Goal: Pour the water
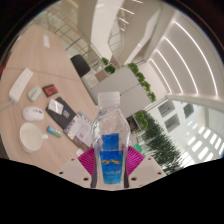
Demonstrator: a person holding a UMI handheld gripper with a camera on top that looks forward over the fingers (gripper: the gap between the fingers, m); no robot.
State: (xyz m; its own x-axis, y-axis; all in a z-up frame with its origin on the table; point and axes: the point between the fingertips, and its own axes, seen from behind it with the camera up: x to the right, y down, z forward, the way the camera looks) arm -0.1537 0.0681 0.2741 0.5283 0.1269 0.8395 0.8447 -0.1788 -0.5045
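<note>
Gripper [111, 160] clamped on clear plastic blue-labelled water bottle [110, 140], carried upright; next, reaching white round cup [33, 112] far left, tilting

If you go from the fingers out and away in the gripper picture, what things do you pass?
Clear plastic water bottle with a blue label, held between the pink-padded fingers → round white plate → white mouse-shaped object → flat white rectangular object.

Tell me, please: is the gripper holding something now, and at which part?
Yes. The gripper holds a clear water bottle; both pink pads press on its lower body, at the blue label.
</note>
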